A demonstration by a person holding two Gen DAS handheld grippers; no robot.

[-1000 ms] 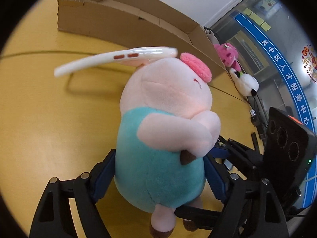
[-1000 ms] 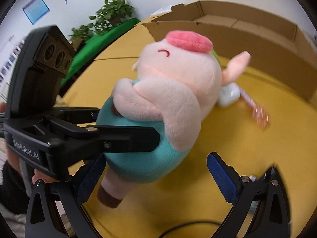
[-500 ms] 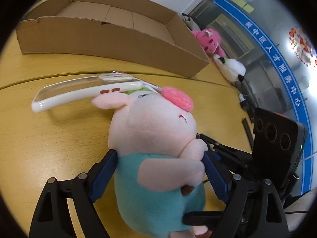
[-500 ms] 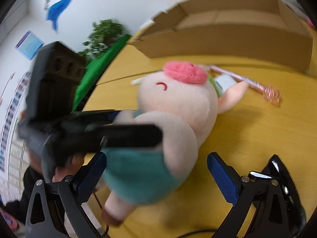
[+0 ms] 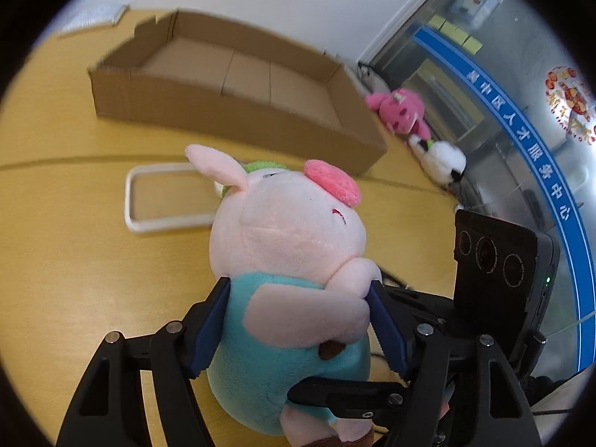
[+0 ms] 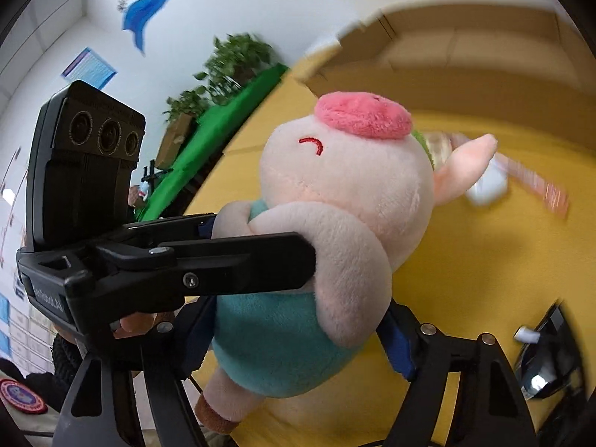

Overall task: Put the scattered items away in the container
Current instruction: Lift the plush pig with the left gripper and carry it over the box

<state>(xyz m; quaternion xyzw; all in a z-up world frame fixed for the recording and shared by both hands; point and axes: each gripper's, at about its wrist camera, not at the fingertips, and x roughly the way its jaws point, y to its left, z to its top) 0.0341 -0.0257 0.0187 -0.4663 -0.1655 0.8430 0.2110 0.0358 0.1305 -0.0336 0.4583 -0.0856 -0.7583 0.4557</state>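
A pink pig plush [image 5: 287,246] in a teal shirt is held above the yellow table [image 5: 67,260]. My left gripper [image 5: 298,331] is shut on its teal body. My right gripper [image 6: 298,335] is also closed against the body of the pig plush [image 6: 335,205], from the other side. The open cardboard box [image 5: 238,111] lies behind, empty inside; it also shows in the right wrist view [image 6: 465,63]. A white phone case [image 5: 164,197] lies flat on the table behind the pig, with a green-tufted item [image 5: 260,167] partly hidden by the head.
A pink wand-like stick [image 6: 536,182] and a small white object [image 6: 488,186] lie on the table past the pig. A pink plush [image 5: 398,111] and a white plush [image 5: 443,160] sit beyond the table's right edge. A dark device [image 6: 547,357] lies at the near right.
Both grippers have lifted the pig higher, so the box interior and phone case show from above. The right gripper's jaws have closed in onto the pig's body.
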